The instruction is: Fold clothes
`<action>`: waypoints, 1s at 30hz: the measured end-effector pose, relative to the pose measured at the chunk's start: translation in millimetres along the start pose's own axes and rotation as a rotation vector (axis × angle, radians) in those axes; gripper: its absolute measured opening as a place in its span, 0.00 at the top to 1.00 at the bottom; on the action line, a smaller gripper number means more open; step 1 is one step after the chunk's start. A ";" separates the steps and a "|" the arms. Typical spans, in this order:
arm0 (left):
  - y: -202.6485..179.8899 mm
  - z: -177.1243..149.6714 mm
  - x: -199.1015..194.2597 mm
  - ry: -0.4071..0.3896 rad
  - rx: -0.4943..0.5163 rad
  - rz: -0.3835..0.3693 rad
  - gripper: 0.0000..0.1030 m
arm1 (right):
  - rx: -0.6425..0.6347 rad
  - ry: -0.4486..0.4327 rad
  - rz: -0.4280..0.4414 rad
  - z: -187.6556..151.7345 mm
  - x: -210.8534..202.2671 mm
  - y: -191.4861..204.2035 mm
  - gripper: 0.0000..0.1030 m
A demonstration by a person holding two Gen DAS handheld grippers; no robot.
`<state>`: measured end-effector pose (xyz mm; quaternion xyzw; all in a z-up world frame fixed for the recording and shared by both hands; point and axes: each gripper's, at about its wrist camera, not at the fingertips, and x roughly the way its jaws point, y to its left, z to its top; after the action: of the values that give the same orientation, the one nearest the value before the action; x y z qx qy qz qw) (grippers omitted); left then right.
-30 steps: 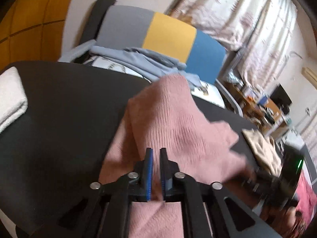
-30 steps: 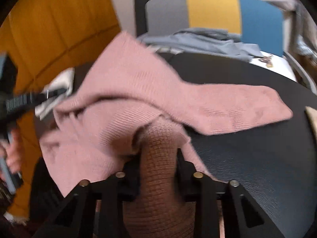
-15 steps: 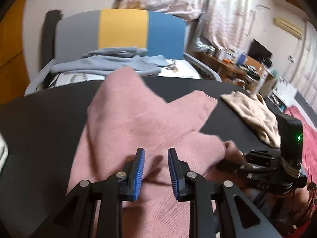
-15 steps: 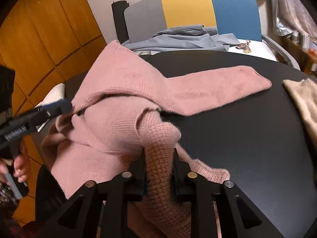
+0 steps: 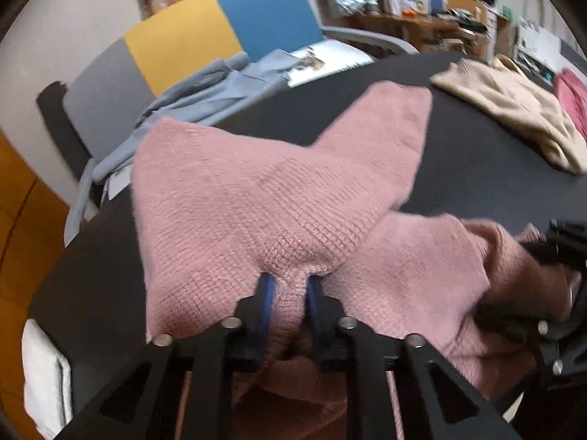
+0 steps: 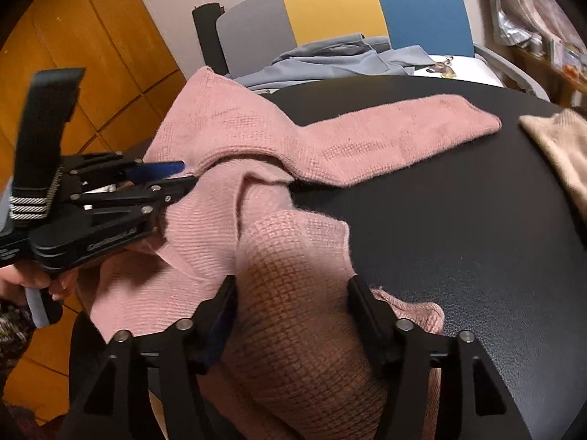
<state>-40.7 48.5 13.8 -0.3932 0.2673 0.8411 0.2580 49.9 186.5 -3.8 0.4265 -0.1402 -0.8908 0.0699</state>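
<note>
A pink knit sweater [image 5: 238, 198] lies crumpled on the black round table [image 5: 477, 168], one sleeve stretched out to the right [image 6: 403, 128]. My left gripper [image 5: 288, 282] is closing, and its blue pads pinch a raised fold of the sweater near the table's front. From the right wrist view, the left gripper [image 6: 183, 176] reaches in from the left onto the sweater's [image 6: 227, 139] edge. My right gripper [image 6: 291, 282] is opening; a thick bunch of the knit lies between its spread fingers, which no longer squeeze it.
A beige garment [image 5: 513, 110] lies on the table's right side. A grey, yellow and blue chair [image 6: 330, 11] behind the table [image 6: 458, 220] holds a grey-blue garment [image 6: 330, 58]. A folded white towel [image 5: 44, 374] sits at the left edge. Orange wood panels stand at the left.
My left gripper swung across and rolled, opened briefly, then closed on a fold of the sweater. My right gripper's jaws spread apart around the bunched knit they were gripping.
</note>
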 end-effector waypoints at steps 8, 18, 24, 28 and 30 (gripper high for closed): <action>61.0 16.2 -52.4 -0.169 -0.274 -0.061 0.91 | 0.036 -0.011 0.033 -5.0 -2.9 -6.1 0.34; 164.1 -10.4 -111.2 -0.350 -0.602 -0.146 0.91 | 0.039 -0.013 0.029 -7.4 -4.7 -5.9 0.33; 197.1 -89.0 -93.8 -0.334 -0.842 -0.209 0.91 | 0.044 -0.004 0.023 -5.5 -4.4 -5.4 0.32; 204.3 -151.3 -70.6 -0.279 -1.003 -0.244 0.91 | 0.059 0.009 0.015 -0.9 -2.1 -8.8 0.32; 197.9 -175.7 -52.2 -0.196 -1.013 -0.225 0.91 | 0.066 0.008 0.001 2.0 -5.3 -8.3 0.32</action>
<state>-47.1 -221.1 8.1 -0.4144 -0.2420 0.8647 0.1481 51.6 196.0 -1.2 0.4319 -0.1694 -0.8841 0.0568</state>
